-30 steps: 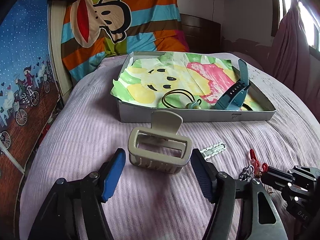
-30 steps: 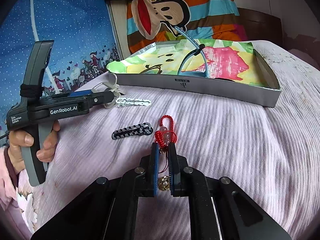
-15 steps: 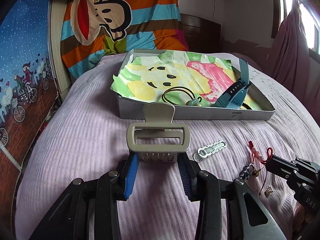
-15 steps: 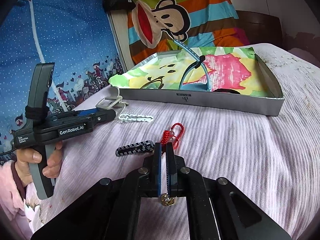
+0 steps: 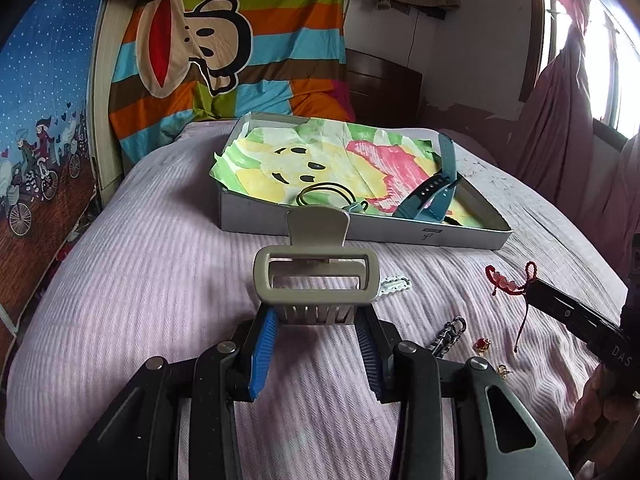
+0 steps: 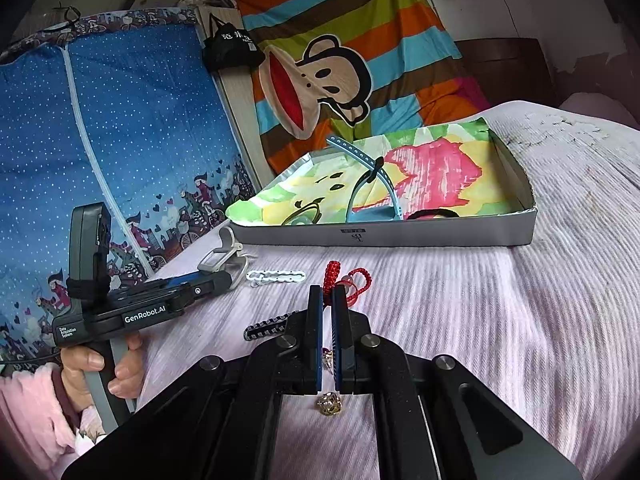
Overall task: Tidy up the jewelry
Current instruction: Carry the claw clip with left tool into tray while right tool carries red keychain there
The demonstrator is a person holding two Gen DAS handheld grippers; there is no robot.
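My left gripper (image 5: 316, 344) has its jaws closed on the beige hair claw (image 5: 315, 280), held just above the bed (image 5: 120, 280), short of the grey tray (image 5: 360, 234). My right gripper (image 6: 328, 340) is pinched nearly shut on the red cord bracelet (image 6: 344, 280), likewise lifted. Already in the tray: a teal watch (image 5: 436, 192) and dark hair ties (image 5: 326, 196). Remaining on the bed: a white clip (image 6: 276, 277), a black clip (image 6: 266, 326), small gold and red pieces (image 5: 482, 344). I judge the task roughly half complete. Both grippers point level toward the tray.
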